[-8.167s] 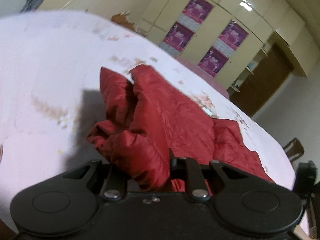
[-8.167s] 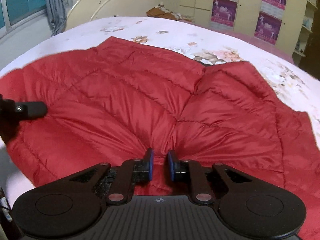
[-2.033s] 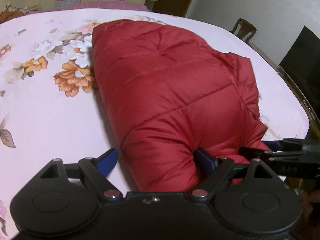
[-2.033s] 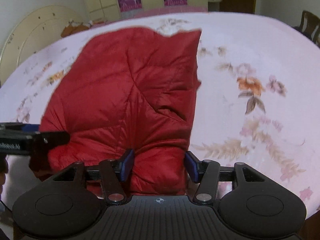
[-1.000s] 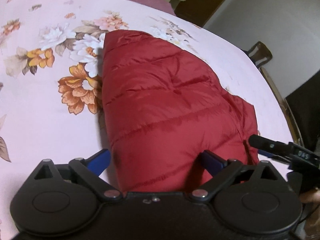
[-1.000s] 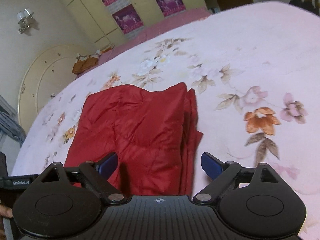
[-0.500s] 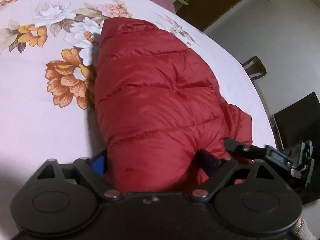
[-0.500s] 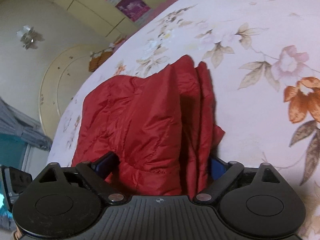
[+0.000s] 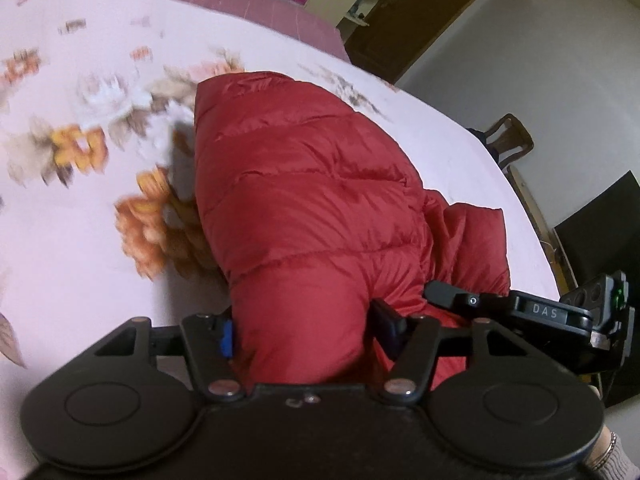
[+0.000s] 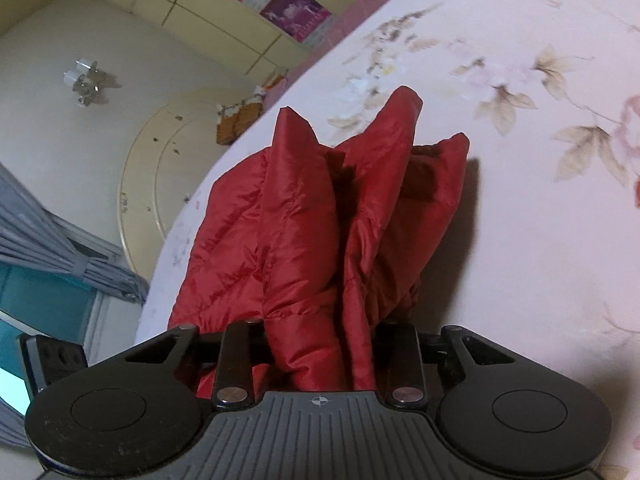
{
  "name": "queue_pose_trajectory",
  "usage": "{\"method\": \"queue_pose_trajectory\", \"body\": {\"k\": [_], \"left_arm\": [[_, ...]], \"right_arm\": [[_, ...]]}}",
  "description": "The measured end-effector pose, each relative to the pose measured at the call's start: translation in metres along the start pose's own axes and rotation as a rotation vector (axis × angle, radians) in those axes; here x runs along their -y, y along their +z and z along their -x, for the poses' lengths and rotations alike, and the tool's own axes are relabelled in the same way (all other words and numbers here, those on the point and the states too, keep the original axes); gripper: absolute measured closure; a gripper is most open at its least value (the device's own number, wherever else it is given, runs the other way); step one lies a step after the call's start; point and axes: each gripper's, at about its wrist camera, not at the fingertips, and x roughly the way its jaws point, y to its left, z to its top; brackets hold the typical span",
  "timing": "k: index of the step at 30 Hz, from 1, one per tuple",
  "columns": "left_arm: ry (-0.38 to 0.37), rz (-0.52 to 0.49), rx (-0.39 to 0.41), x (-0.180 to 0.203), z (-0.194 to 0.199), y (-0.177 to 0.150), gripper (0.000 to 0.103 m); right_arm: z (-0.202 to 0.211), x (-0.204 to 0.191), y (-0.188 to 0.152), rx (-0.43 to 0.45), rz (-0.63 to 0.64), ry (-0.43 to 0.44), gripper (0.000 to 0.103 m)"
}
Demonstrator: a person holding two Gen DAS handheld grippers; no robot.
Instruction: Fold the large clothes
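Since a second ago both wide grippers have bitten in: our left gripper (image 9: 302,334) and right gripper (image 10: 320,354) are closing on the red jacket (image 9: 304,208), near edge bunched between the jaws for lifting over.

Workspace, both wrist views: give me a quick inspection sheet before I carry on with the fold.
Surface: bed with a pink flowered sheet, bare around the garment.
Job's things: red padded jacket, folded into a narrow bundle, near end bunched and lifted off the sheet.
Clutter: nothing seen on the sheet.
Grippers: left gripper closing, jacket's thick folded end between its jaws; right gripper closing, pads pressing several gathered layers.
Cables: nothing seen.
Surroundings: cupboard doors with purple posters, curved headboard, grey curtain, wooden chair, brown door.
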Motion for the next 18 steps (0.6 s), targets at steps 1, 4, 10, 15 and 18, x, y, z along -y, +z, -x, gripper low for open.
{"method": "queue_pose_trajectory", "body": {"k": [1, 4, 10, 15, 18], "left_arm": [[0.007, -0.009, 0.008, -0.001, 0.006, 0.003, 0.041], [0.028, -0.032, 0.036, -0.012, 0.027, 0.013, 0.041], [0.054, -0.038, 0.082, -0.064, 0.066, 0.031, 0.041], [0.036, -0.052, 0.098, -0.134, 0.100, 0.053, 0.041], [0.033, -0.066, 0.093, -0.177, 0.120, 0.071, 0.041]], "right_arm": [[-0.003, -0.005, 0.000, 0.004, 0.001, 0.009, 0.072], [-0.017, -0.025, 0.001, 0.007, 0.008, 0.031, 0.072], [-0.072, -0.079, -0.004, 0.001, 0.042, 0.050, 0.072], [-0.135, -0.135, -0.022, 0.029, 0.048, 0.040, 0.072], [-0.175, -0.168, -0.040, 0.045, 0.029, 0.024, 0.072]]}}
